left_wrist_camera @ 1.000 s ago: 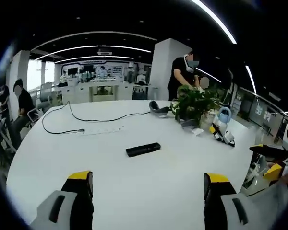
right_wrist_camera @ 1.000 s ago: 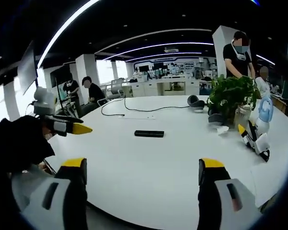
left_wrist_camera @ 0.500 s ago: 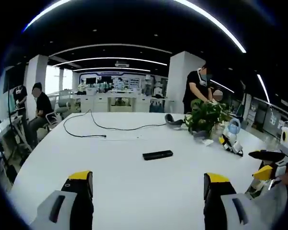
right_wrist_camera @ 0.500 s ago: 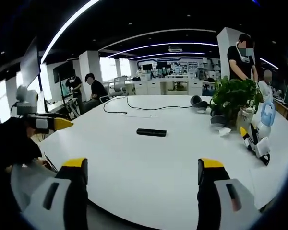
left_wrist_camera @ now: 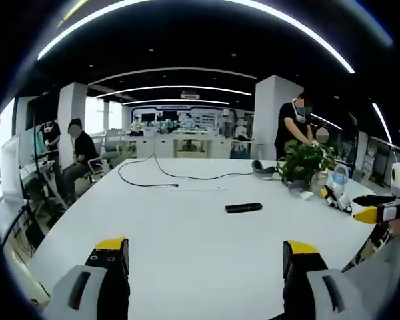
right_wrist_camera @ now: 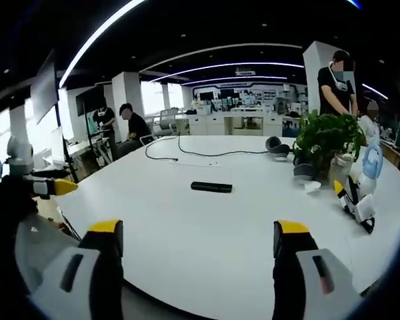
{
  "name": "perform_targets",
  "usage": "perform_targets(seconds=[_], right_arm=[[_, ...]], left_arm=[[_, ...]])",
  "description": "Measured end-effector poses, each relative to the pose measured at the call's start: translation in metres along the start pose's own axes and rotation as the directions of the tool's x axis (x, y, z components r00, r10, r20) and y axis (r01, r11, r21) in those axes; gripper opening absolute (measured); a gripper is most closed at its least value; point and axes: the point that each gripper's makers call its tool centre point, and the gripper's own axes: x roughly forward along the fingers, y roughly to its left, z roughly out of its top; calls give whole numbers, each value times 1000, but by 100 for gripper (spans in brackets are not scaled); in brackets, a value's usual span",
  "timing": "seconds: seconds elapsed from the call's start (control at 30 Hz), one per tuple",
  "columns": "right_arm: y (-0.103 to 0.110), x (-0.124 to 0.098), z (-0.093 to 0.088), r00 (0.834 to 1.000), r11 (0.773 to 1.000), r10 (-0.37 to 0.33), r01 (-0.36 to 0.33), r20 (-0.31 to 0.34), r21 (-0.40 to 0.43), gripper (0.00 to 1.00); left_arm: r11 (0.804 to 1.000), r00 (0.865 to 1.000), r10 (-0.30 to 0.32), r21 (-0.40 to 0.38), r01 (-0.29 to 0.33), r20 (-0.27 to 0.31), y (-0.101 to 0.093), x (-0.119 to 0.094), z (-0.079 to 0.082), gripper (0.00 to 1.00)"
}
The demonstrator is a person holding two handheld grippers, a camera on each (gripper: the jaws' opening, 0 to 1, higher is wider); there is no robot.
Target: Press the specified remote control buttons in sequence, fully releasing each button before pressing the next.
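Remote (left_wrist_camera: 244, 208) (right_wrist_camera: 211, 187), a slim black bar, lies flat near the middle of the white table (left_wrist_camera: 187, 247) (right_wrist_camera: 207, 233), well apart from both grippers and touched by nothing. Left gripper (left_wrist_camera: 206, 257) and right gripper (right_wrist_camera: 199, 239) both hover near the table's edge with jaws spread wide and nothing between them. Beyond the remote a black cable (left_wrist_camera: 167, 177) (right_wrist_camera: 187, 152) trails across the table, and a potted plant (left_wrist_camera: 303, 160) (right_wrist_camera: 327, 137) stands toward the right side, beside a small white and blue robot toy (right_wrist_camera: 360, 187).
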Motion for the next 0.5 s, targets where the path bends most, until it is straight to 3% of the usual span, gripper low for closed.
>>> perform_targets(seconds=[0.13, 0.27, 0.5], right_arm=[[1, 0, -1, 1000, 1000, 4, -4, -4, -7, 97], [-1, 0, -2, 1000, 1000, -3, 3, -14, -2, 96], [-1, 1, -4, 1000, 1000, -3, 3, -26, 0, 95]], left_arm=[[1000, 1000, 11, -9, -11, 8, 0, 4, -4, 100], [997, 997, 54, 56, -58, 58, 3, 3, 4, 100], [998, 998, 57, 32, -58, 41, 8, 5, -1, 100]])
